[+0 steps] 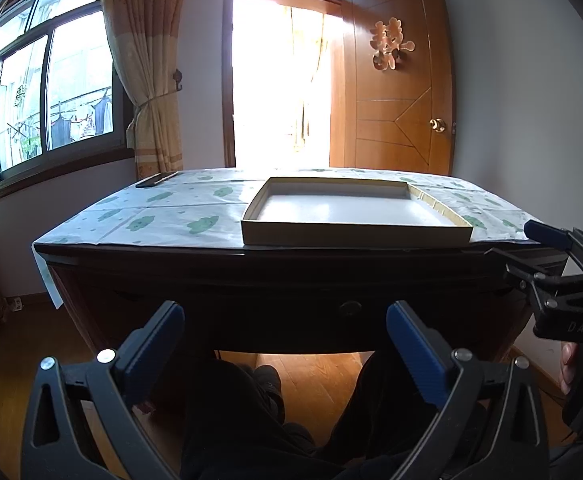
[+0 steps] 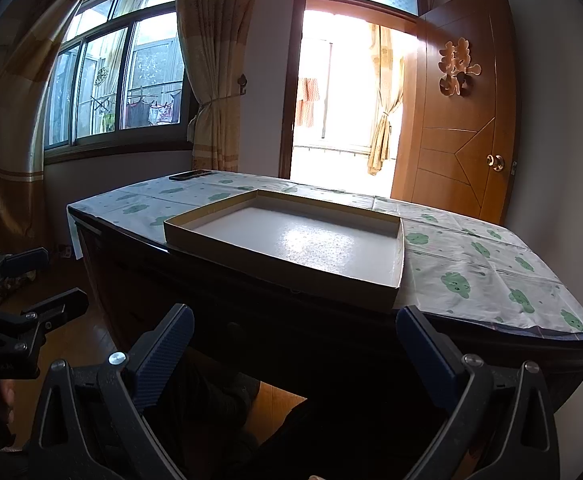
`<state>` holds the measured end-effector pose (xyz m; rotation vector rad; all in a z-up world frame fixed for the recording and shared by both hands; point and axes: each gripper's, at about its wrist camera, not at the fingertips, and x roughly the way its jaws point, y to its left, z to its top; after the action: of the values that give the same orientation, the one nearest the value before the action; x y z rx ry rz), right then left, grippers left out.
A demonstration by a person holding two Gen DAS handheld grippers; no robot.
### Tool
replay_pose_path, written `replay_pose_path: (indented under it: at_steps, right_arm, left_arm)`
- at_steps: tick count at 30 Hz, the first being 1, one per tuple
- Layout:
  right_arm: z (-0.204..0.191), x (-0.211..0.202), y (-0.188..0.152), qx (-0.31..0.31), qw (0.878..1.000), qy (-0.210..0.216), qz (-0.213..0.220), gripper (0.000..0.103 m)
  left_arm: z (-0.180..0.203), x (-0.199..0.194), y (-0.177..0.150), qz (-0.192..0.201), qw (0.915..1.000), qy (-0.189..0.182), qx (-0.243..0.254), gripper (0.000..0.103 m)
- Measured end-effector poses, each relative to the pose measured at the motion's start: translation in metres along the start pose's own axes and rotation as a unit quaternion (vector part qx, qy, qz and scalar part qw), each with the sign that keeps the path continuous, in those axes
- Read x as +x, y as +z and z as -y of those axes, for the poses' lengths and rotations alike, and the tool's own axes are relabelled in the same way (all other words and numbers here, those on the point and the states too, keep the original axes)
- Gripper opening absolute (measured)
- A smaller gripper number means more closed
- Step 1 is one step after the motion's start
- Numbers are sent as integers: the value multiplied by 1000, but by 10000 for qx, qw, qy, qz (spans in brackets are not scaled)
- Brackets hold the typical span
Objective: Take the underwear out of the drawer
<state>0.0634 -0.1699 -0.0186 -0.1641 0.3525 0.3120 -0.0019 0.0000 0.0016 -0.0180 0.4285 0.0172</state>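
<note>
Facing the dark wooden desk (image 1: 251,276), both tools hang short of it, gripping nothing. The left gripper (image 1: 285,340) has its blue-padded fingers spread wide, and the right gripper (image 2: 295,344) likewise stands agape. The underwear is not visible; presumably it lies inside the shut dark drawer (image 1: 331,300) under the desktop, whose small round knob (image 1: 350,307) sits just ahead of the left tool. That knob looks small and smooth, so I judge it wants a firm pinch square across it and a straight pull, as the drawer may run stiffly. The garment itself should be light, soft and limp; a pinch into a bunched fold would likely hold best. On top rests a shallow cream cardboard tray (image 2: 275,272) over a green-cloud-printed cloth (image 2: 491,264).
</note>
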Motion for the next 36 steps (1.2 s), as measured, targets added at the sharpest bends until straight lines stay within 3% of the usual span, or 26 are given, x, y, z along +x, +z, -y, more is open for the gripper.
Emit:
replay_pose_path:
  at_steps: [36]
  right_arm:
    - [-3, 1, -2, -57, 10000, -46, 4, 102]
  left_arm:
    - [-5, -1, -1, 29, 10000, 49, -18, 103]
